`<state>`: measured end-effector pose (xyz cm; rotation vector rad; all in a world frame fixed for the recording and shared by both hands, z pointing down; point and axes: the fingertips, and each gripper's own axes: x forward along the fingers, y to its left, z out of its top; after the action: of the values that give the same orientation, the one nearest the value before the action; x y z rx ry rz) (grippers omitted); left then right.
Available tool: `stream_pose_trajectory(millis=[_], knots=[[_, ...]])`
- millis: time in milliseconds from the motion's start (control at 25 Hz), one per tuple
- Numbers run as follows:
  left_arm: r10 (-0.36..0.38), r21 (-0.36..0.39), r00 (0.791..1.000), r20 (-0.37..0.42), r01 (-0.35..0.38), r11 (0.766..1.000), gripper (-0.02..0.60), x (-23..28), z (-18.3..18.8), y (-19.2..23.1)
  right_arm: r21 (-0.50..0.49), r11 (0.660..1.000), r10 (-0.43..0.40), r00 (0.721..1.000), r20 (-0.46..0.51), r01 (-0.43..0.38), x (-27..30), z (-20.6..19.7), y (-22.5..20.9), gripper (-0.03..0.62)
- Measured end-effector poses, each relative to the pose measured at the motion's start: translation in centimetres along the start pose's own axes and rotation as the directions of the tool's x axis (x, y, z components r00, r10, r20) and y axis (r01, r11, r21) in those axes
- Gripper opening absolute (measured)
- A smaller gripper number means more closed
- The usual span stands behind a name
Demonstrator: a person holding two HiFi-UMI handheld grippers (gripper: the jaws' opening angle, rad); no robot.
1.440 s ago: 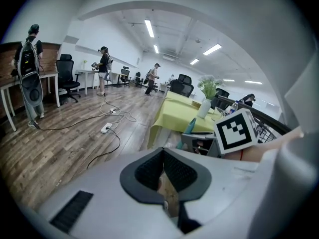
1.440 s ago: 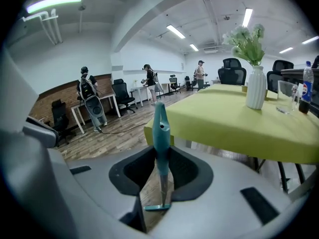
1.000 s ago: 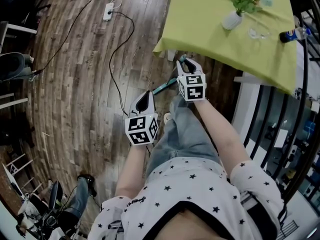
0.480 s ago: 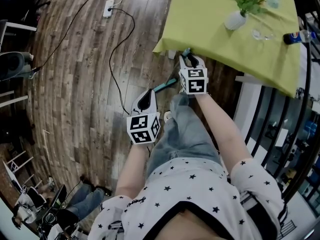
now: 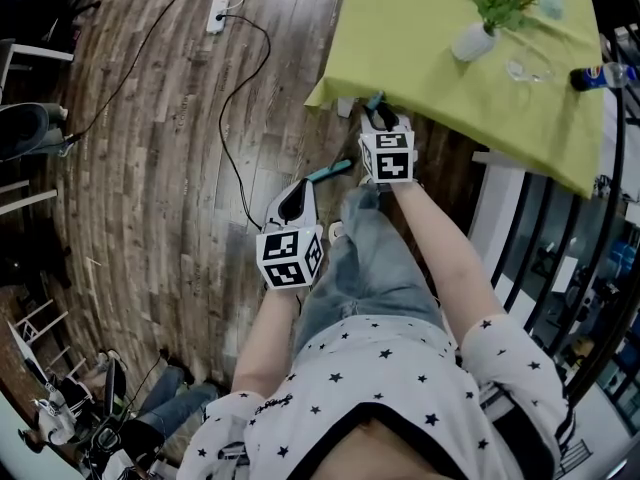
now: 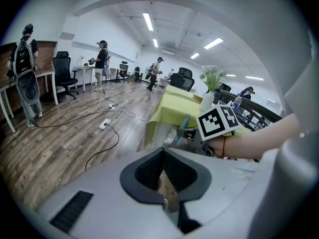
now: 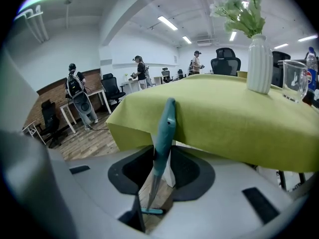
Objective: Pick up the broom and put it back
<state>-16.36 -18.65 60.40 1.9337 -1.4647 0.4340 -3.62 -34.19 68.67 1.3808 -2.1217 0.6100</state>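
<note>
The broom's teal handle (image 7: 164, 126) stands upright against the edge of the green-clothed table (image 7: 234, 113), its lower end on the floor. My right gripper (image 7: 163, 157) has the handle between its jaws, which have just been opening; a gap shows beside the handle, so it is open. In the head view the right gripper (image 5: 378, 120) sits at the table's near edge, the broom's top (image 5: 374, 99) poking out just beyond it. My left gripper (image 5: 296, 196) hangs over the wooden floor, left of the broom, jaws together and empty; its own view shows its shut pads (image 6: 149, 171).
On the table (image 5: 420, 38) stand a white vase with flowers (image 5: 470, 38), a glass (image 5: 520, 66) and a bottle (image 5: 590, 73). A power strip (image 5: 217, 15) and black cables (image 5: 235, 138) lie on the floor. A dark railing (image 5: 560, 258) runs on the right. People and chairs stand farther off.
My right gripper has moved up the picture to the table's edge with the broom handle between its jaws. The left gripper has barely shifted.
</note>
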Motion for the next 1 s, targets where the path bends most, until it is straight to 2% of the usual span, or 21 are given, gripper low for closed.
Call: stream_pose_trajectory(millis=[360, 680, 1000], knots=[[-0.001, 0.0, 1.0, 0.004, 0.001, 1.0, 0.012, 0.2, 0.4, -0.4, 0.013, 1.0, -0.004, 1.0, -0.011, 0.004, 0.1, -0.1, -0.1, 0.101], [-0.008, 0.002, 1.0, 0.011, 0.008, 1.0, 0.012, -0.1, 0.4, -0.9, 0.037, 0.999, 0.019, 1.0, -0.013, -0.019, -0.4, -0.2, 0.1, 0.161], [-0.024, 0.014, 0.999, 0.038, 0.024, 1.0, 0.012, -1.5, 0.6, -1.5, 0.041, 0.999, 0.02, 1.0, 0.014, -0.02, -2.8, 0.0, 1.0, 0.164]])
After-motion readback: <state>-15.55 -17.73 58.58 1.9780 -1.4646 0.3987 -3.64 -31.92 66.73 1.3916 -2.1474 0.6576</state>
